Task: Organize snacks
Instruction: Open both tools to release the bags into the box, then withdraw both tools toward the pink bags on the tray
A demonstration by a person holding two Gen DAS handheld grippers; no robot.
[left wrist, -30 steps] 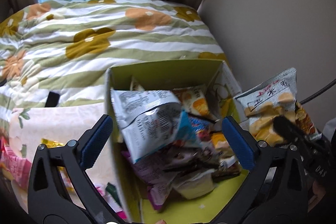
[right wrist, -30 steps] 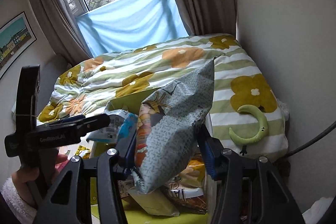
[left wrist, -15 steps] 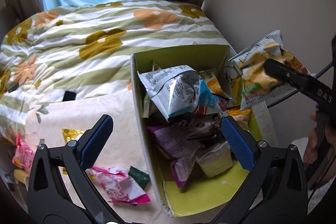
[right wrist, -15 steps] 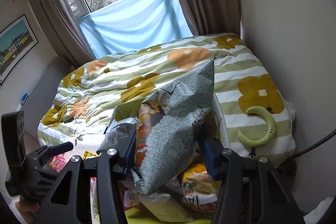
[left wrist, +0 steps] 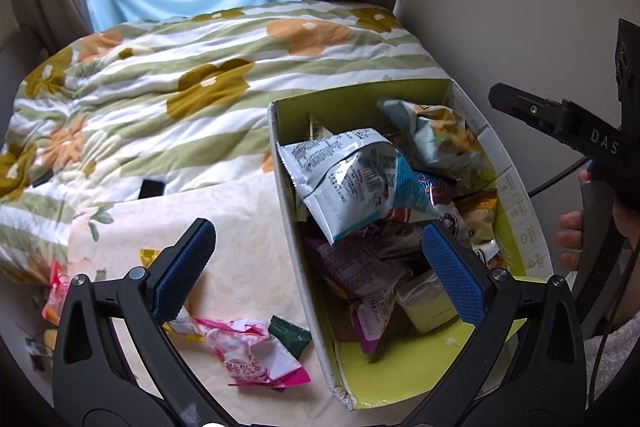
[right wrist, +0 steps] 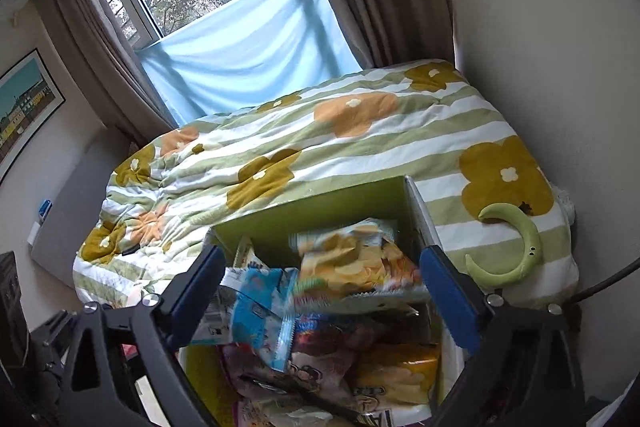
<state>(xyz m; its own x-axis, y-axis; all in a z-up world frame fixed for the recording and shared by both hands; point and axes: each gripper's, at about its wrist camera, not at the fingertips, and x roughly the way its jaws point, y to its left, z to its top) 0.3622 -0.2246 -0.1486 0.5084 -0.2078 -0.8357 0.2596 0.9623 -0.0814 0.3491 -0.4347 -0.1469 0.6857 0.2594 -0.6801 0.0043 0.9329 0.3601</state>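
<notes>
Few snacks left out: pink packet [left wrist: 256, 351] and green packet [left wrist: 290, 335] lie on the counter [left wrist: 240, 227].
Left tongs [left wrist: 316, 275]: wide, empty.
Box [left wrist: 288, 211]: full, chip bag [right wrist: 352, 259] inside.
Right tongs [right wrist: 320, 291]: wide, empty.
Next: grab the pink packet.

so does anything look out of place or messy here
Yes. A few snacks lie outside the box: a crumpled pink packet, a dark green wrapper and a small yellow one sit loose on the cream cloth. Inside, the bags are heaped unevenly, not stacked.
</notes>
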